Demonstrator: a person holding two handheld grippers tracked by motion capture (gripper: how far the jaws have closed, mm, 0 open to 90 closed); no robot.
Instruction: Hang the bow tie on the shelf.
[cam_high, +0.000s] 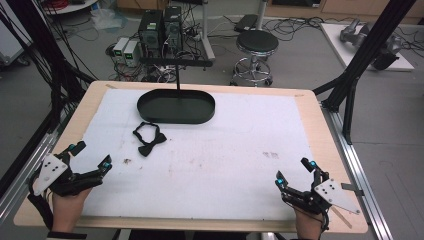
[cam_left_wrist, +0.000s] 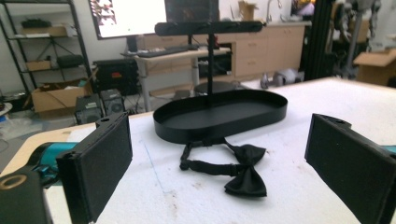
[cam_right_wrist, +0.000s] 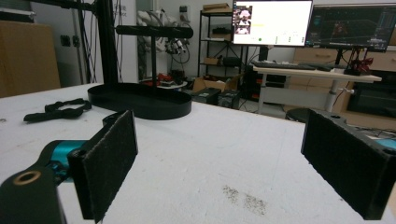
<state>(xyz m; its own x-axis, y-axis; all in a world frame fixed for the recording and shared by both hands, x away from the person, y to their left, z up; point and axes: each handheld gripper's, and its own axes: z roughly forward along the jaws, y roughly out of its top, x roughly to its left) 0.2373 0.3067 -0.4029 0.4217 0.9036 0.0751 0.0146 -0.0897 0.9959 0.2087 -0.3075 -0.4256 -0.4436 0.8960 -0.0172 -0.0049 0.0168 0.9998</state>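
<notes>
A black bow tie (cam_high: 148, 139) with its strap looped lies on the white mat, just in front of a black oval tray (cam_high: 176, 106) that carries an upright T-shaped stand (cam_high: 177, 62). My left gripper (cam_high: 91, 155) rests at the table's near left corner, jaws wide open and empty, pointing toward the bow tie (cam_left_wrist: 238, 170) and the tray (cam_left_wrist: 219, 114). At the near right corner my right gripper (cam_high: 295, 171) is open too, nothing between its pads; from its view the bow tie (cam_right_wrist: 58, 110) lies far left and the tray (cam_right_wrist: 140, 102) beyond.
The white mat (cam_high: 210, 155) covers most of the wooden table (cam_high: 320, 120) and has faint dark smudges near its middle right. Black frame posts (cam_high: 357, 65) stand off the table's right side, a stool (cam_high: 256, 47) and computers behind it.
</notes>
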